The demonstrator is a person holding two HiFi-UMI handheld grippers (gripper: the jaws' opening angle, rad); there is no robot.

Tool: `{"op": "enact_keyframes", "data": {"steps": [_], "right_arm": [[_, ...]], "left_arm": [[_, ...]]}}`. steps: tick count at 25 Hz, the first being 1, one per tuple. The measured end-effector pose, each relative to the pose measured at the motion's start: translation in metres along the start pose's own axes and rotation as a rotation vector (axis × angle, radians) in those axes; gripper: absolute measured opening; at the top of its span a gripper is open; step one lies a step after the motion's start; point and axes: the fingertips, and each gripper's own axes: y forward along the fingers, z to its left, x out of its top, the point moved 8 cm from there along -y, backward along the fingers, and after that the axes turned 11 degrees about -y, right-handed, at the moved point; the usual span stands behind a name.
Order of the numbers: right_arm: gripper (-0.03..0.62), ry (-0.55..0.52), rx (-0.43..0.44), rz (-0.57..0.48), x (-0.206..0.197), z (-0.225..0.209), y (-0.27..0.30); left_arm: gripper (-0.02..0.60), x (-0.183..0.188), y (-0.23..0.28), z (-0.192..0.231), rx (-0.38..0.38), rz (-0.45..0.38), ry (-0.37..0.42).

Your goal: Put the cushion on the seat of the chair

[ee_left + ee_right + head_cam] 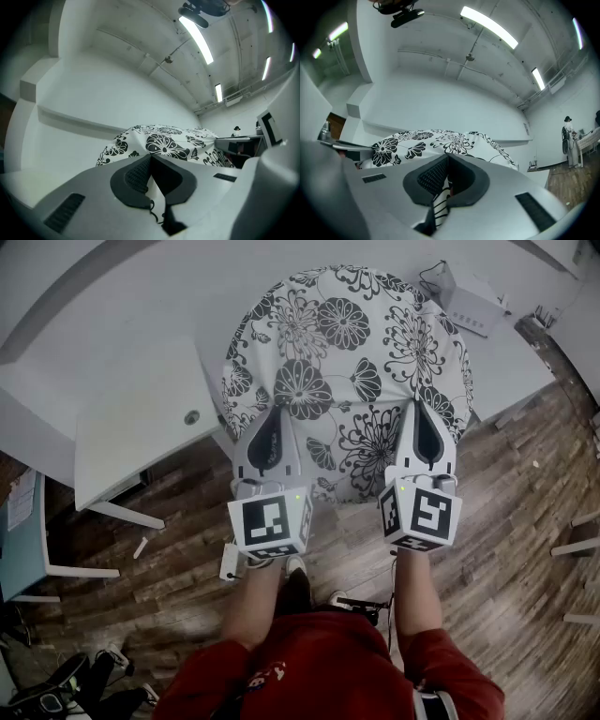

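Wood-plank floor [506, 521] underfoot. Left hand-held gripper [269, 432] and right hand-held gripper [427, 427]: each pinched shut on the near edge of the floral cushion [347, 343], held up between them. Probably light, soft and saggy; two spaced edge grips suit it. White counter [131, 427] beyond. No chair seat identifiable.

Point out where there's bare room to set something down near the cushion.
The white tabletop left of the cushion is bare but for a small round cap. The wood floor right of the right gripper is open too. It is tighter beyond the cushion's far right edge, where a white box sits.
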Motion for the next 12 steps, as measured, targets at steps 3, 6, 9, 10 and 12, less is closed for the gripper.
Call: {"op": "enact_keyframes", "data": {"steps": [3,6,9,10,12], "right_arm": [[0.028,-0.002,0.003,-0.002,0.0004,-0.0014,-0.0026],[0.028,-0.025,0.002,-0.003,-0.0022,0.0005,-0.0028],[0.028,-0.015,0.000,0.003,-0.0054,0.0007,-0.0029],[0.028,-0.015,-0.001,0.003,-0.0050,0.0007,-0.0028],[0.028,-0.020,-0.002,0.004,-0.0034,0.0012,-0.0026]], "left_arm": [[0.028,0.0019,-0.0015,-0.0016,-0.003,-0.003,0.003],[0.028,-0.0005,-0.0017,-0.0009,0.001,-0.007,-0.002],[0.028,-0.0028,-0.0013,-0.0002,-0.004,-0.007,-0.010],[0.028,-0.0019,-0.0013,-0.0002,-0.007,-0.011,-0.011],[0.028,-0.0004,-0.0015,0.0000,-0.008,-0.020,-0.012]]}}
